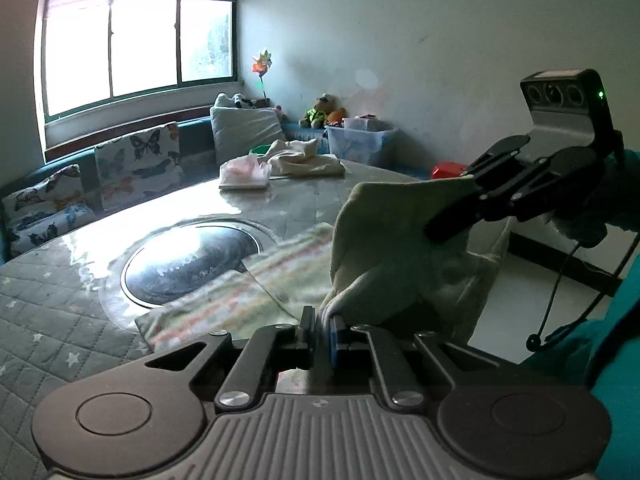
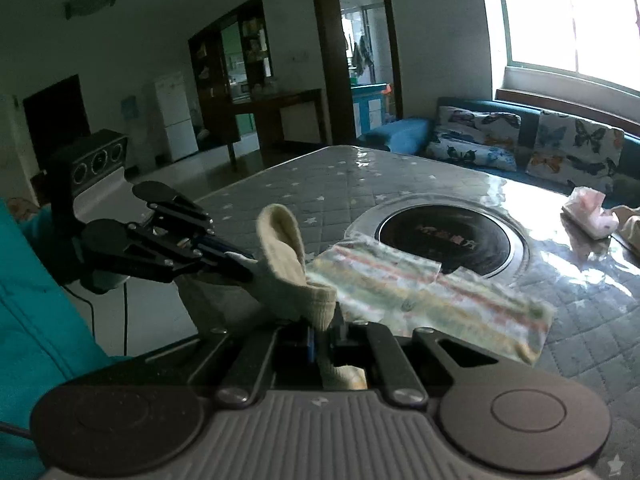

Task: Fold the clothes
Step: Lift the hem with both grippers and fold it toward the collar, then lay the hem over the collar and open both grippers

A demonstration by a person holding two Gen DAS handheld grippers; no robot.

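Observation:
A cream garment (image 1: 384,248) hangs in the air above the table's near edge, held between both grippers. My left gripper (image 1: 322,328) is shut on its lower corner. My right gripper (image 1: 448,224) is shut on another edge, coming in from the right. In the right wrist view the cream garment (image 2: 292,272) runs from my right gripper (image 2: 320,332) across to the left gripper (image 2: 236,262). Under it, a striped pastel cloth (image 1: 240,300) lies folded flat on the table, also seen as the striped cloth (image 2: 436,300).
The quilted grey table (image 1: 48,320) has a round black inset cooktop (image 1: 192,264). A pink folded cloth (image 1: 244,174) and a cream heap (image 1: 304,158) lie at the far end. Butterfly cushions (image 1: 136,160) line a sofa; a plastic bin (image 1: 360,142) stands by the wall.

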